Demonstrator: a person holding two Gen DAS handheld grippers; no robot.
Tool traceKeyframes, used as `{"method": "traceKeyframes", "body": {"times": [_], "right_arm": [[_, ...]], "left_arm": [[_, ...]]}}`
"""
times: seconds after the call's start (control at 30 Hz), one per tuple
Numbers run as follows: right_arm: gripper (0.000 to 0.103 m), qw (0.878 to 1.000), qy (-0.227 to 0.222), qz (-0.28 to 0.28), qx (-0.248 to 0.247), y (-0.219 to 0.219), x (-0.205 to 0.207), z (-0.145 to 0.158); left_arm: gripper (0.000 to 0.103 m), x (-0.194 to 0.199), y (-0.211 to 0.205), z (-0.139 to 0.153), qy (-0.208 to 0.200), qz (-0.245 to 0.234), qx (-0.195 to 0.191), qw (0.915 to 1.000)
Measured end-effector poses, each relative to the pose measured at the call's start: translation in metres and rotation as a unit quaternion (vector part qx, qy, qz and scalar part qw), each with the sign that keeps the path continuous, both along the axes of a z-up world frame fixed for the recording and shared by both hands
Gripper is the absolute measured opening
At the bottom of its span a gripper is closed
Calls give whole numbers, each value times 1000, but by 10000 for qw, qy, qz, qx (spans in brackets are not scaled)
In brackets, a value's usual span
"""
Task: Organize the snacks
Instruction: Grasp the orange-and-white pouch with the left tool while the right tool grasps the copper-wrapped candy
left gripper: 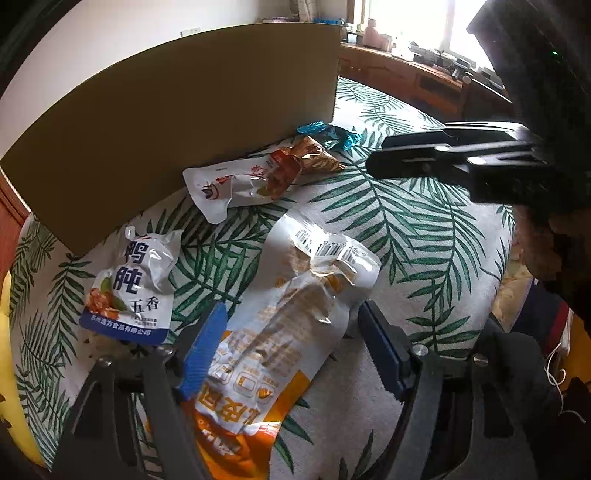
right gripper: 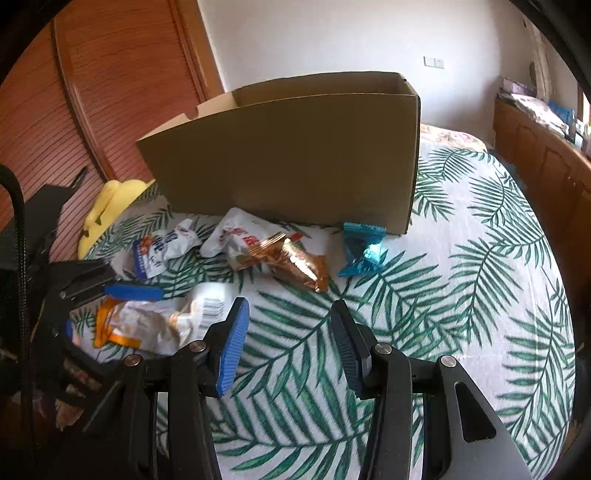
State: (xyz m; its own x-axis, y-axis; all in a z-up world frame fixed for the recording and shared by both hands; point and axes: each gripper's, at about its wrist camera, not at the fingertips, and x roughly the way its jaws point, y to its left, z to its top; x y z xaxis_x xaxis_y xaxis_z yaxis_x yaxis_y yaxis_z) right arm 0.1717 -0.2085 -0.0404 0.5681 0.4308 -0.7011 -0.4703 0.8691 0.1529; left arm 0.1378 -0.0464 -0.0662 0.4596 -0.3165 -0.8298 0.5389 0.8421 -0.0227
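I see a white wall (right gripper: 332, 40) with a light switch (right gripper: 434, 61) behind the leaf-print bedspread (right gripper: 480, 295), and a reddish slatted wooden door (right gripper: 110, 92) on the left. Along the far side, a low wooden cabinet (left gripper: 424, 77) runs beneath a bright window (left gripper: 424, 18) that floods the room with daylight.

Snack packets on leaf-print cloth (right gripper: 461, 295): five.
- One large white-orange pouch (left gripper: 295, 325), near left.
- One white-blue pouch (left gripper: 129, 291), far left.
- One white-red pouch (left gripper: 236, 181), centre, just beside box.
- One gold-brown wrapper (right gripper: 299, 264), centre.
- One teal foil wrapper (right gripper: 360, 247), right, at box corner.

Cardboard box (right gripper: 295, 158): one, far side.
Yellow plush (right gripper: 107, 206): one, far left.
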Motion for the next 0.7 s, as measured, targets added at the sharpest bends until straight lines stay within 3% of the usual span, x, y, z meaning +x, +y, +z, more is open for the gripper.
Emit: {"method": "traceKeyframes", "body": {"times": [0.17,0.3,0.7], "right_arm": [[47,9999,97,-51,95,4,21,-1],[47,10000,56,41,1,15,31,-3],[47,9983,71,380,-441,33,52,-19]], "left_arm": [[47,-7,2,5,-178,18,-43,9998],[42,-12,1,6,-264,34,38,9996],[36,-10,37,18,-129,365,-555,9977]]}}
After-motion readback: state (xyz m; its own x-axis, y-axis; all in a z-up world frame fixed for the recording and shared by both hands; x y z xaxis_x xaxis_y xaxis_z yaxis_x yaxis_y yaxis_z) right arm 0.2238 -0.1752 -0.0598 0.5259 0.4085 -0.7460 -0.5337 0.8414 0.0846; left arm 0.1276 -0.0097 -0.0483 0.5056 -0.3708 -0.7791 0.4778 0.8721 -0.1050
